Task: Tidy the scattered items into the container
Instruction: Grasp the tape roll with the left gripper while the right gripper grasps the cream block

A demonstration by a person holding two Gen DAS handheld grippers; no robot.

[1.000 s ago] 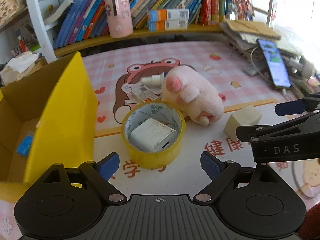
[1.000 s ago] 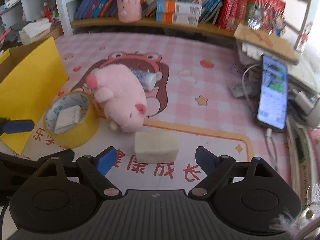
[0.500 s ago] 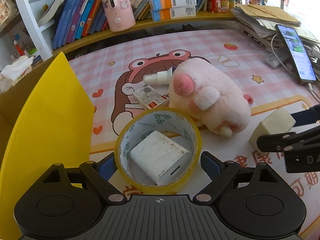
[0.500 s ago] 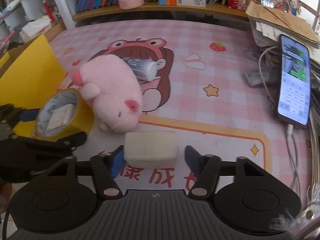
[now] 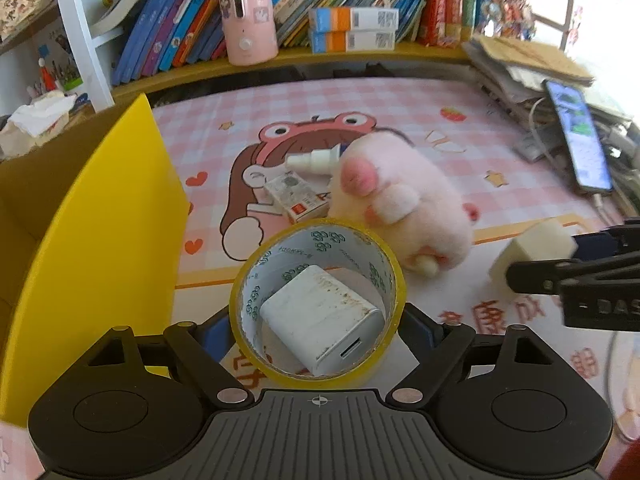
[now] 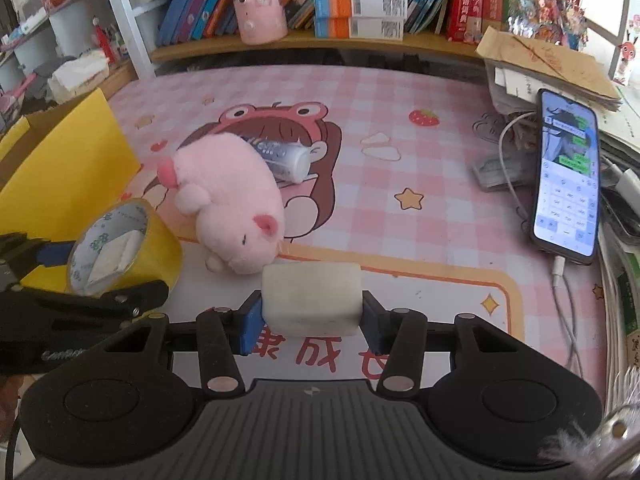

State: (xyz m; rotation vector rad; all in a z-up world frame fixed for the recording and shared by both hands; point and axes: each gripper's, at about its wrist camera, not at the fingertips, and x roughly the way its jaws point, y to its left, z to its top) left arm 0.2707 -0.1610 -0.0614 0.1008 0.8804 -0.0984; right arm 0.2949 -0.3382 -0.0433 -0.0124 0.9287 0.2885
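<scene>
Blue pads of the right hand-held gripper clench the cream foam block from both sides. Beyond it lies the pink plush pig. The left hand-held gripper straddles the yellow tape roll, charger inside; whether it presses, I cannot tell. Its left holds the yellow box.

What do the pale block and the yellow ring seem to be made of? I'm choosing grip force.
The pale block, between the right gripper pads: probably foam or sponge, matte, with soft rounded edges.
The yellow ring, between the left gripper fingers: a tape roll, glossy film outside, printed white core inside, likely stiff.
</scene>
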